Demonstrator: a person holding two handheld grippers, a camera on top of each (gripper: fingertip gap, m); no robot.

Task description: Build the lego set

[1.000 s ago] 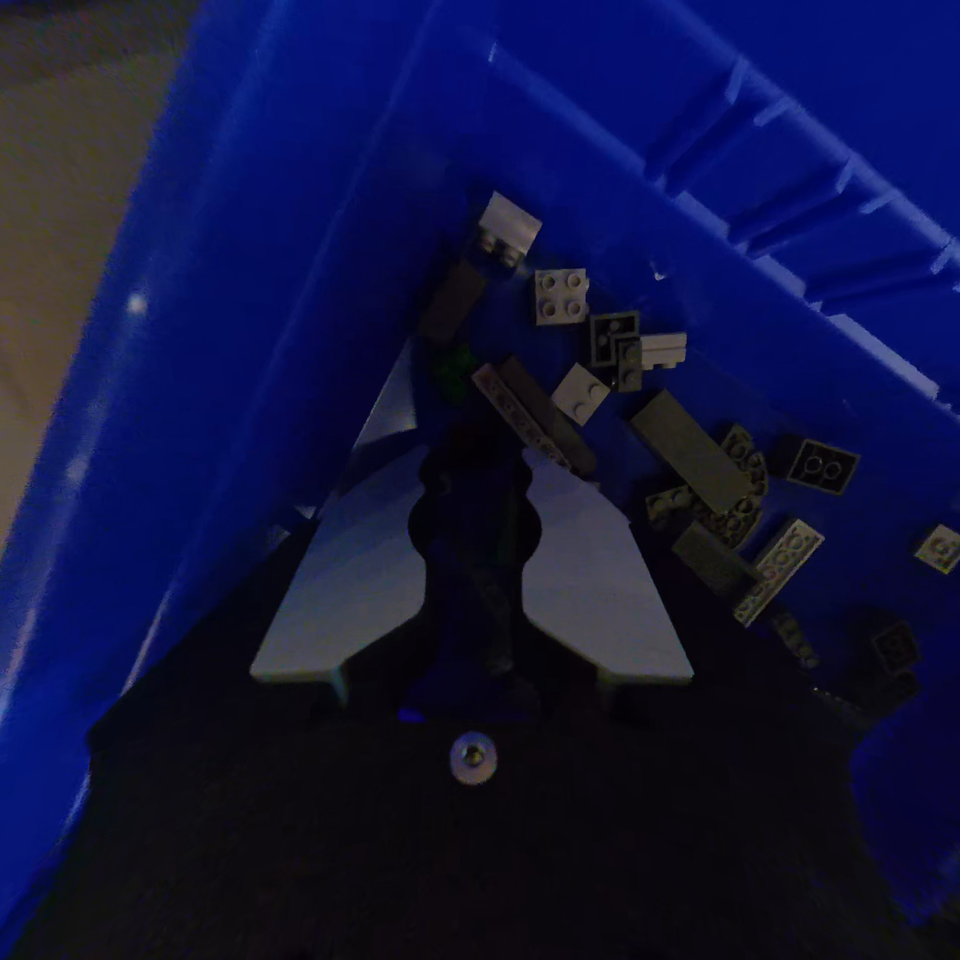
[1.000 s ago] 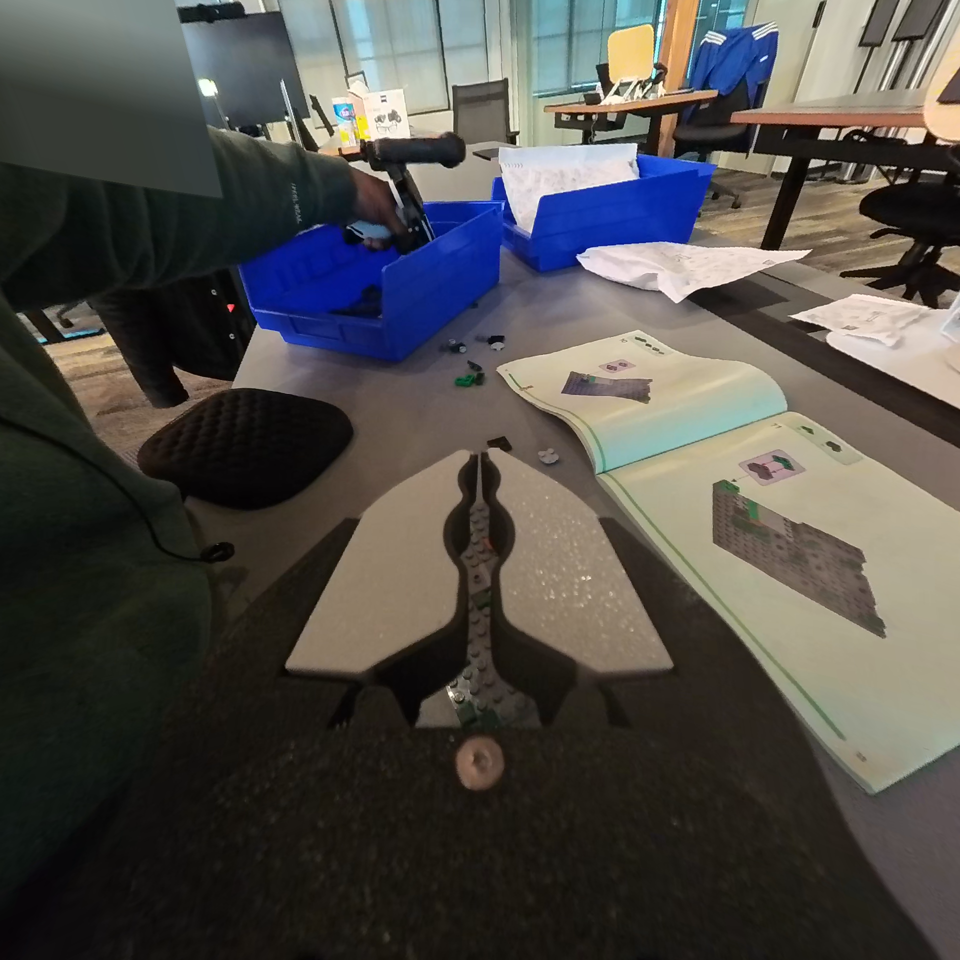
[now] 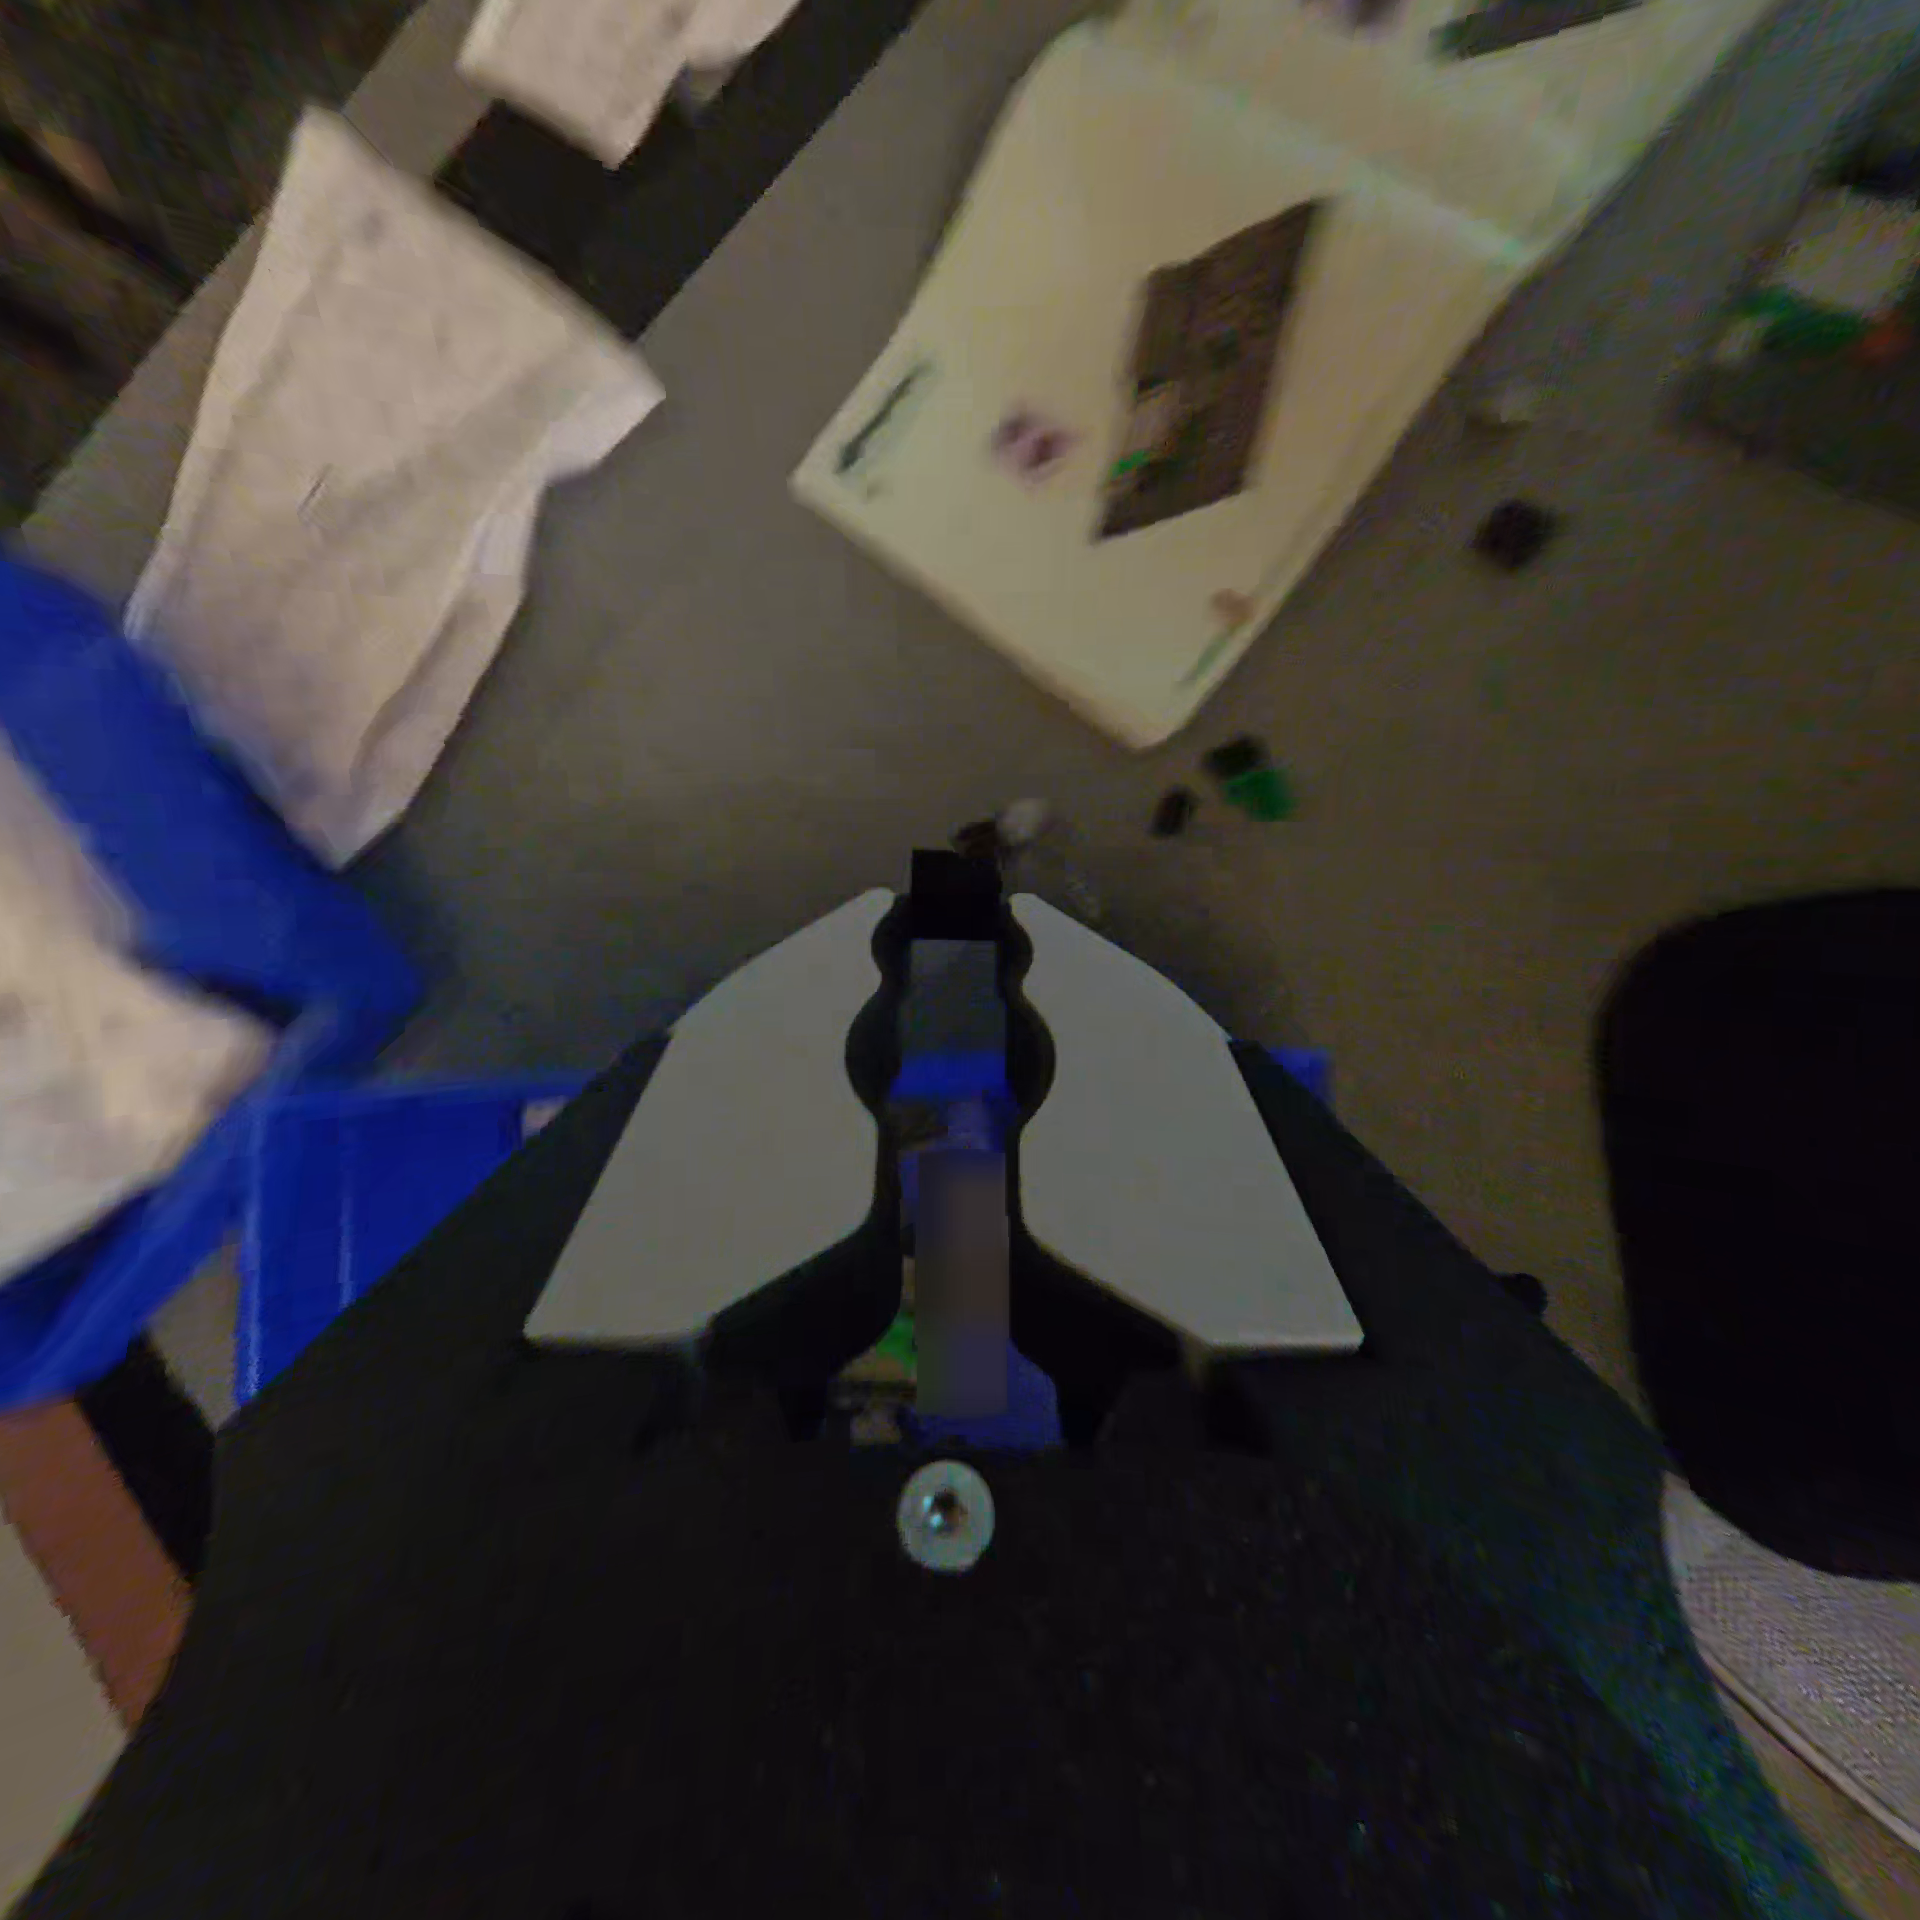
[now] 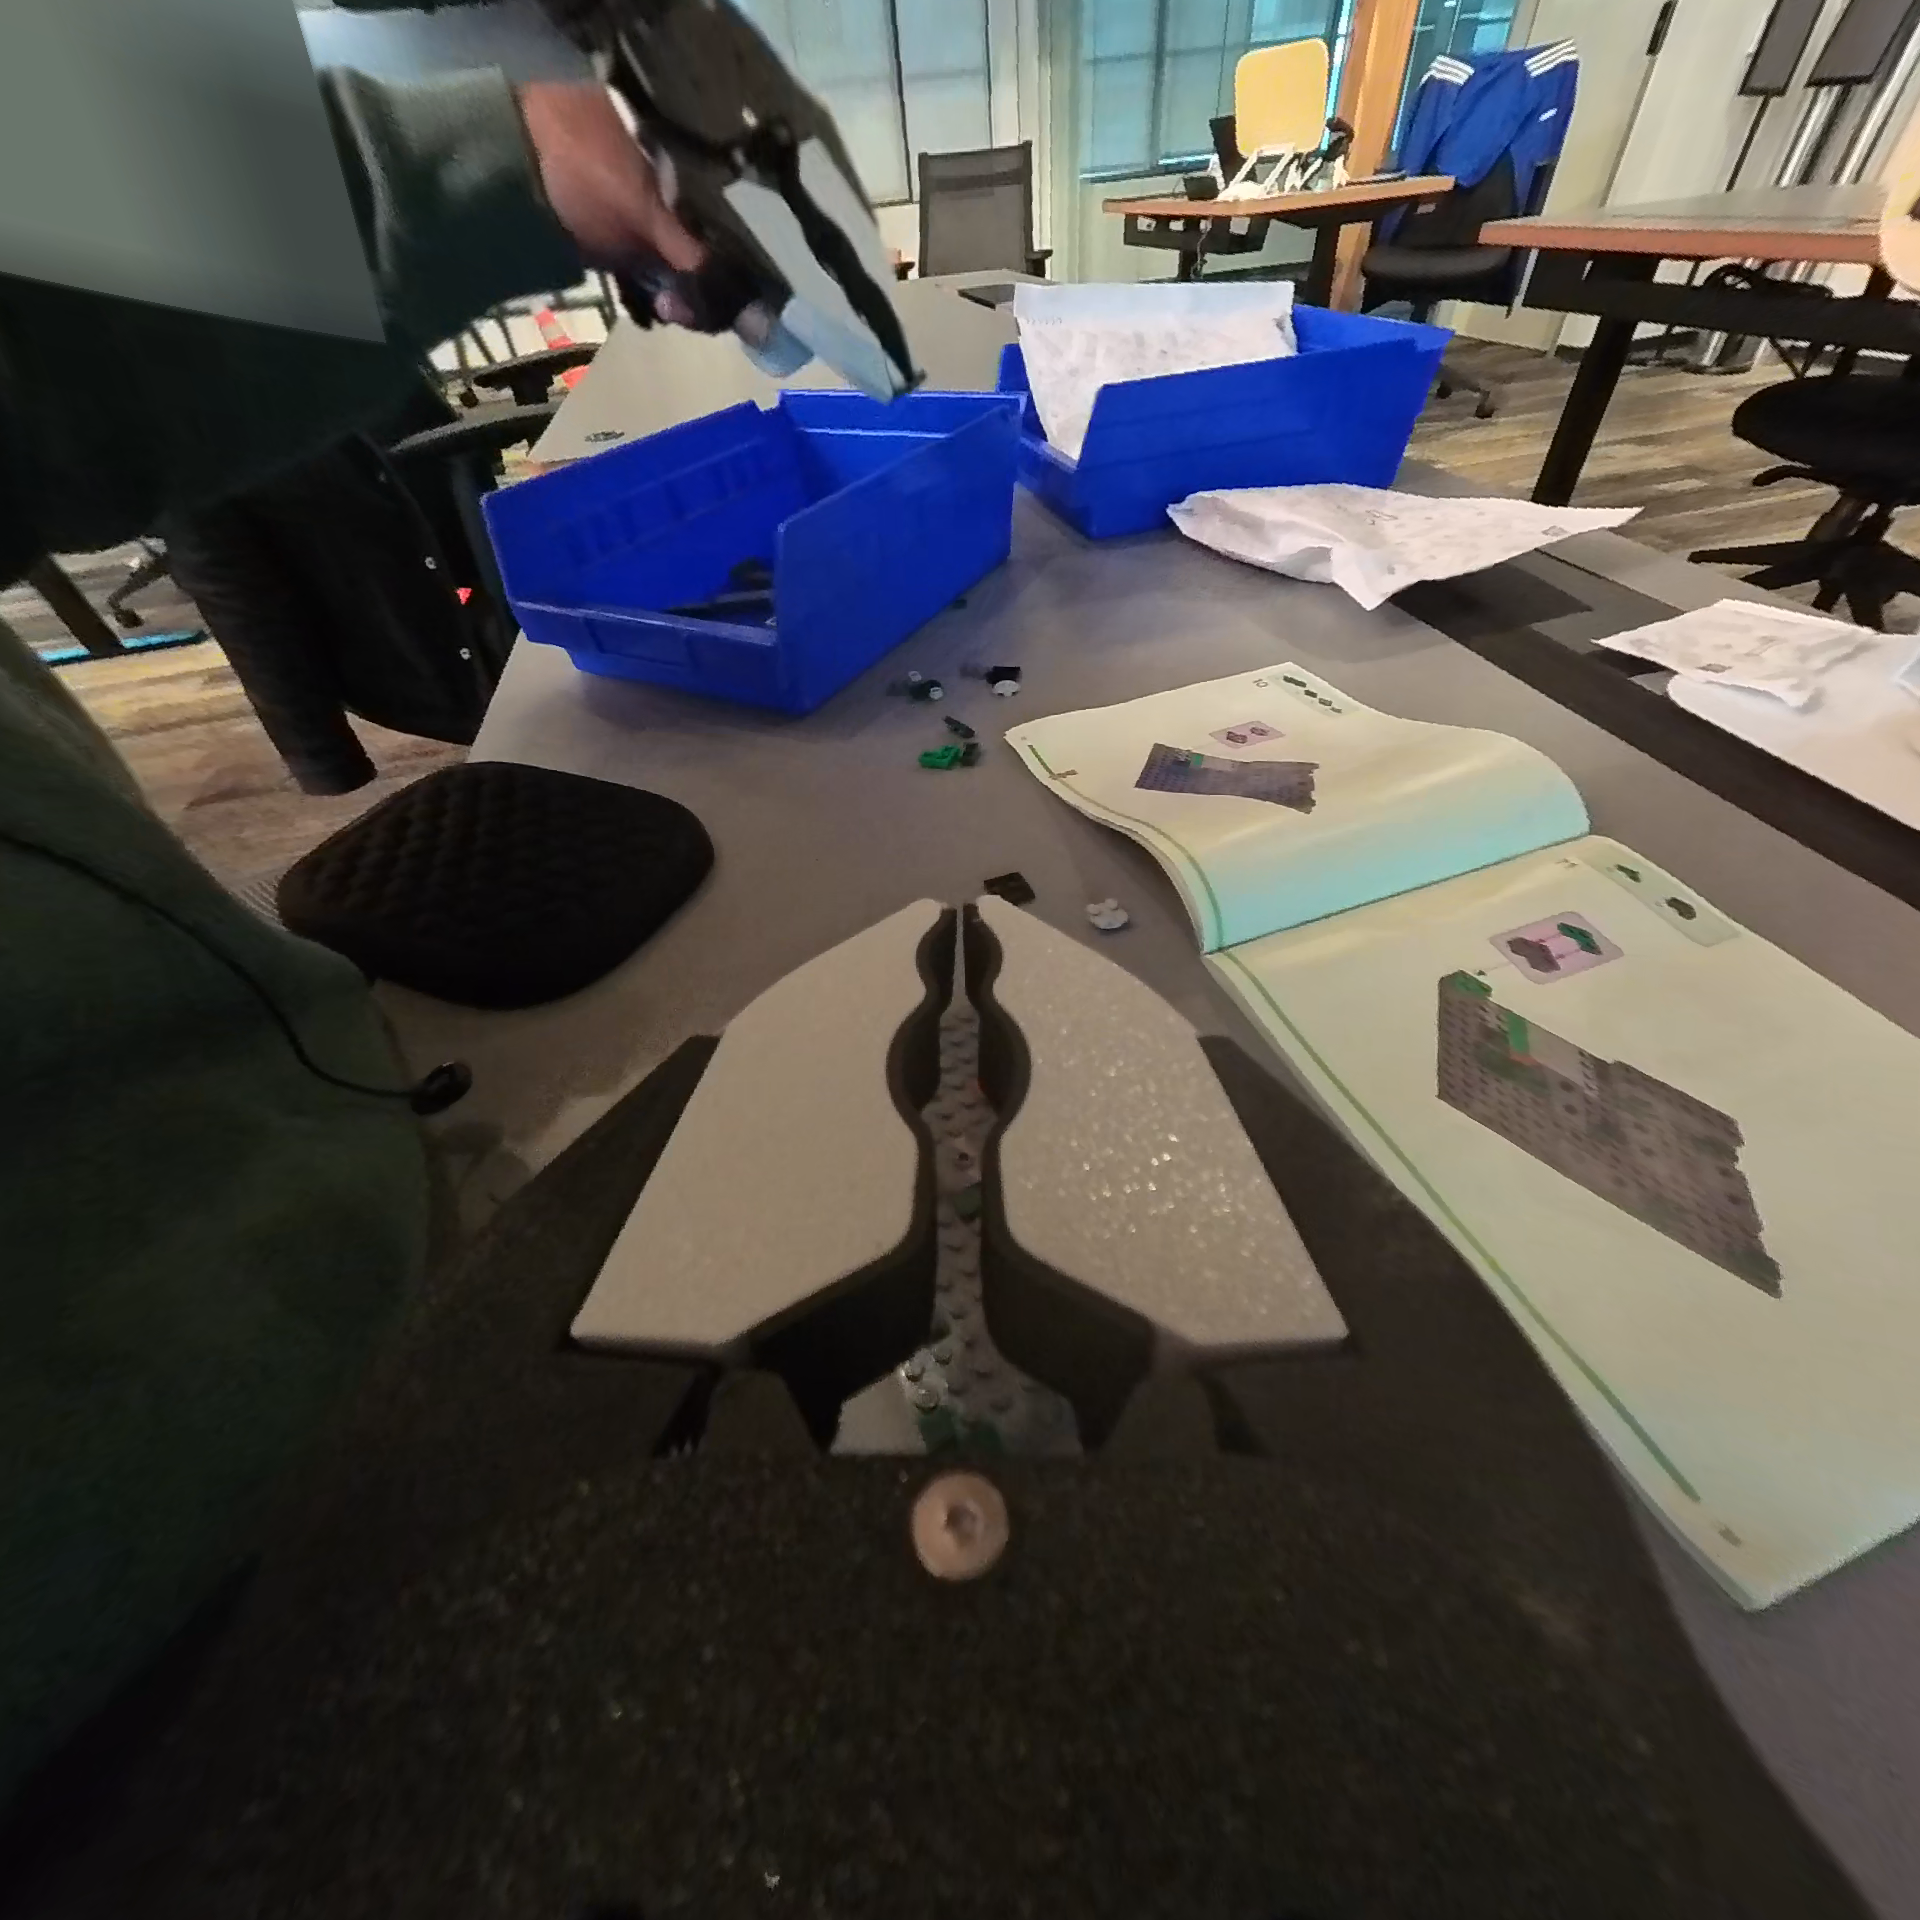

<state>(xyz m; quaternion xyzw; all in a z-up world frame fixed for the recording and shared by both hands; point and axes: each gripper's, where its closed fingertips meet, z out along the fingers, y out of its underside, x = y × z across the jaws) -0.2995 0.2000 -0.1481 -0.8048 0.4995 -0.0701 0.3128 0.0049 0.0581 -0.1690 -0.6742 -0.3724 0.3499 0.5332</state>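
Left gripper (image 4: 902,387), held in a person's hand (image 4: 597,197), is raised above the far rim of the near blue bin (image 4: 883,582); its fingers (image 3: 1164,1143) are narrowed on a small dark brick (image 3: 951,896) at their tips. Right gripper (image 4: 961,914) hovers low over the grey table (image 4: 831,831), fingers all but closed around a grey studded lego assembly (image 4: 961,1247) lying between them. Open instruction booklet (image 4: 1455,1039) lies to the right on the table. Loose green and dark pieces (image 4: 951,753) are scattered between bin and booklet. A second blue bin (image 4: 1247,447) with a paper bag stands farther off; a black pad (image 4: 499,883) lies at left.
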